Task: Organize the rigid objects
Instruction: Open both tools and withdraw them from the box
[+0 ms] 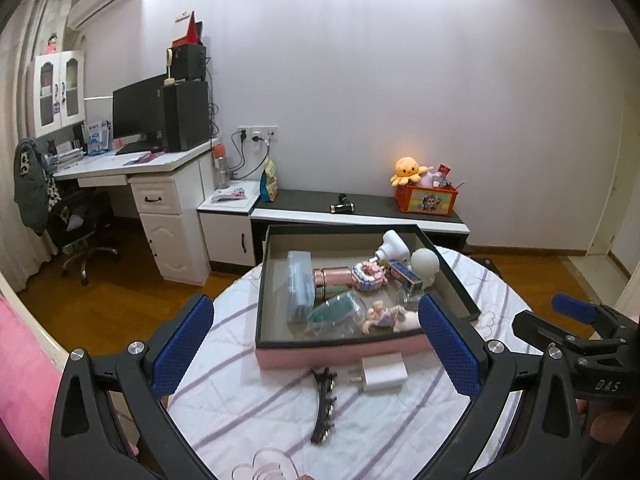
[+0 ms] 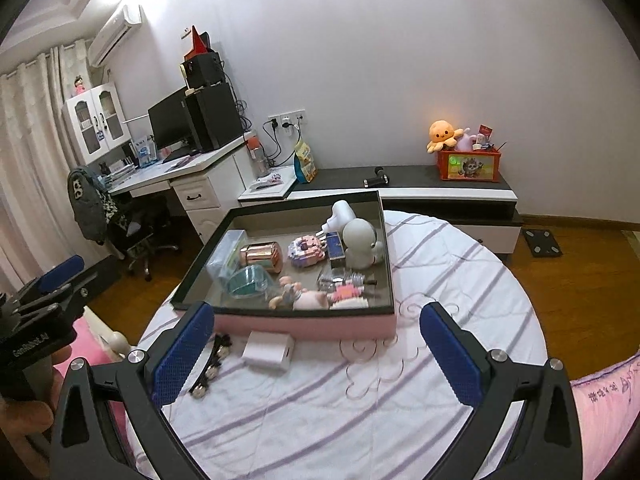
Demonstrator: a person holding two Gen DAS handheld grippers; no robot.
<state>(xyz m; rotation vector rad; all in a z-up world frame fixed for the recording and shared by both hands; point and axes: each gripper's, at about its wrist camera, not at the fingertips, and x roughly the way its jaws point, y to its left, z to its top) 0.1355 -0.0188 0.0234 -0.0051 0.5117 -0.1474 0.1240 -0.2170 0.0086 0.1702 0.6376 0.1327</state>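
Two hand-held grippers hang above a round table point(image 2: 460, 288) covered in a white cloth with lilac stripes. The left gripper point(image 1: 316, 344) has its blue-padded jaws spread wide and grips nothing; seen from the right wrist camera, its black body shows white lettering too blurred to read. Near the table's front edge lie a black toothed hair clip point(image 1: 324, 408) and, just to its right, a white charger plug point(image 1: 382, 374), both just outside the front wall of a shallow pink-sided box point(image 2: 304, 326) with a dark rim. Inside the box sit a clear case, a rose-gold cylinder point(image 2: 262, 256), a teal object in clear packaging, a pink brick model, small figurines and a white round-headed figure point(image 2: 362, 242). The right gripper point(image 2: 316, 350) is also spread wide and empty; its body reads "DAS" in the left wrist view. Behind the table, at left, is a white desk point(image 1: 160, 164) with a black monitor; at right, a low dark-topped cabinet holds an orange plush octopus point(image 1: 408, 170) and an orange crate. The floor is wood, the wall plain white.
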